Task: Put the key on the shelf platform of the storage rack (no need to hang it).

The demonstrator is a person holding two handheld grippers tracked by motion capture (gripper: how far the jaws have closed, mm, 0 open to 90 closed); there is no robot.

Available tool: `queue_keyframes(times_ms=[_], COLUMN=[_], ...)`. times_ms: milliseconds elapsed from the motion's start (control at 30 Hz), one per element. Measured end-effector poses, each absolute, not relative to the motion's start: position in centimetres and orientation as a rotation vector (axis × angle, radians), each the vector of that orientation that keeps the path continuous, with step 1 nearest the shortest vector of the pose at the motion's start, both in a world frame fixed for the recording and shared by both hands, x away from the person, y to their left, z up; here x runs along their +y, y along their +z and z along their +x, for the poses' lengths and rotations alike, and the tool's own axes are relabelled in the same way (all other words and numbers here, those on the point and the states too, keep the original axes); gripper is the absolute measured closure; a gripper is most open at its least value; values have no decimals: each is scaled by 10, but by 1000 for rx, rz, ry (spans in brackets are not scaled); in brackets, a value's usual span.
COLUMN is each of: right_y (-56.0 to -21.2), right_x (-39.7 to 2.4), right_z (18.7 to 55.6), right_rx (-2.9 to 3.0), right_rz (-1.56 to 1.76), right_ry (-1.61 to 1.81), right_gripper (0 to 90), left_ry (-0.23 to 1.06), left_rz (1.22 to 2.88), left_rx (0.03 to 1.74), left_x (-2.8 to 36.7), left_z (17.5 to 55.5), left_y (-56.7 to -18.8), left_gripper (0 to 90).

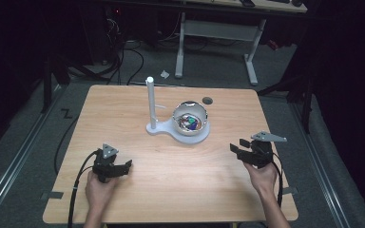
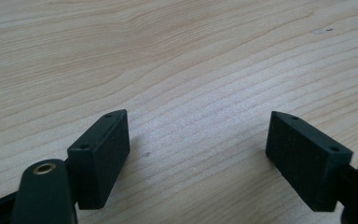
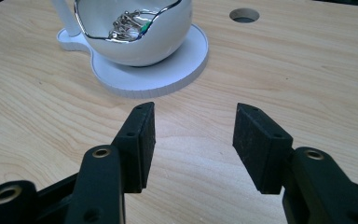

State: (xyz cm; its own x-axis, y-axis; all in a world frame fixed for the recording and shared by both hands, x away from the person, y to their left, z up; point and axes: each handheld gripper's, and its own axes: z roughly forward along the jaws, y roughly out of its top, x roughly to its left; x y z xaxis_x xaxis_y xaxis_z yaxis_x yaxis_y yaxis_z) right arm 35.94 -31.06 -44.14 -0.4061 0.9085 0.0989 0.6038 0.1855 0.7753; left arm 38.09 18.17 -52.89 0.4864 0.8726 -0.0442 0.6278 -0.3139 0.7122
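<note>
Two hand-held grippers sit low over a pale wooden table [image 1: 171, 190], one at lower left and one at right of the high view. The left gripper [image 1: 126, 166], held in the person's left hand [image 1: 100, 189], lies near the table's front edge at lower left; in the left gripper view its black jaws stand wide apart with only bare wood grain between them. The right gripper [image 1: 237, 147], gripped by the right hand [image 1: 262, 178] at centre right, also has its jaws spread, nothing between them, as the right gripper view shows over plain tabletop.

At the middle of the high view, just above centre, a white bowl [image 1: 190, 118] with a shiny rim rests on a white round base [image 1: 171, 130], from whose left end a white upright post [image 1: 150, 102] rises. Small coloured and metallic pieces [image 1: 190, 122] lie inside the bowl; what they are cannot be told. In the right gripper view the bowl [image 3: 135, 32] fills the upper left, well beyond the jaw tips. A round hole [image 1: 207, 100] in the tabletop sits just above and right of the bowl. Both grippers are apart from the bowl.
</note>
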Motion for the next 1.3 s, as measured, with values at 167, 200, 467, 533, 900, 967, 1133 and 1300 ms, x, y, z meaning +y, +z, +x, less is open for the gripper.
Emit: queue_keyframes(times_ms=[167,200,467,533,900,967,1133,1300], right_y=[-455,-455,-473,-476,-490,-491,-499,-509], right_x=[-312,-312,-310,-311,-312,-313,-314,-314], right_z=[359,359,357,357,355,355,354,355], right_rx=[2091,2091,2103,2099,2099,2096,2089,2085], right_rz=[1446,1446,1473,1473,1494,1501,1505,1510], right_ry=[1064,1064,1042,1037,998,993,951,902], right_gripper=[478,478,475,475,473,471,459,453], left_ry=[463,463,463,465,465,465,465,465], left_rz=[2054,2054,2055,2053,2053,2054,2053,2054], left_rx=[1233,1233,1233,1234,1234,1234,1234,1234], left_x=[182,182,182,182,182,182,182,182], left_z=[381,381,381,381,381,381,381,381], left_y=[-529,-529,-529,-529,-529,-529,-529,-529], left_gripper=[221,221,221,221,221,221,221,221])
